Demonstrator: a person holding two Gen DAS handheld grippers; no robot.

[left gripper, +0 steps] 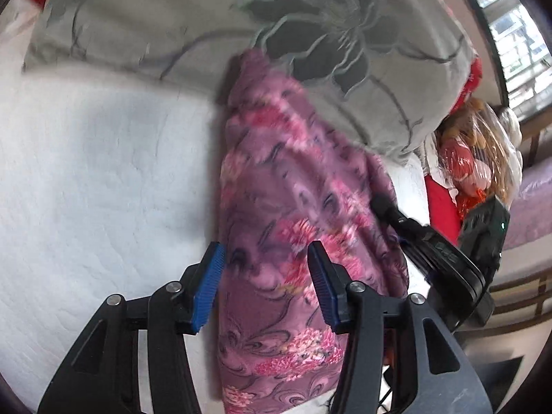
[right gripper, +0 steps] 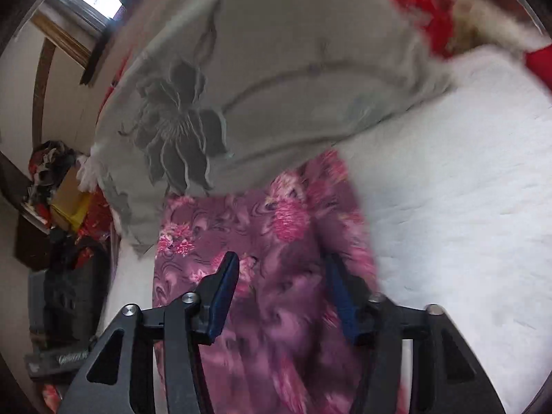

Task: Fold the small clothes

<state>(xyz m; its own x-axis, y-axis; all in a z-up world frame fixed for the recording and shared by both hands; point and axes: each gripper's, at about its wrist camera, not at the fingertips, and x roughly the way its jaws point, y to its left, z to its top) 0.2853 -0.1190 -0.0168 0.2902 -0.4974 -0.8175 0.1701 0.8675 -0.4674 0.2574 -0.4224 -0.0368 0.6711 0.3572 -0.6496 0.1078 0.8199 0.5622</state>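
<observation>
Both my left hand-held gripper (left gripper: 265, 283) and right hand-held gripper (right gripper: 281, 296) gape empty over the floral purple garment (left gripper: 289, 200); I should pinch matching corners evenly.

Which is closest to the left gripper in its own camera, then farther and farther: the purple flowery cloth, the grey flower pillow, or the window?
From the left gripper, jaws open:
1. Purple flowery cloth, lying right between the jaws, on the white bed cover.
2. Grey flower pillow, beyond the cloth, across the top.
3. Window, far off at the upper right.
</observation>
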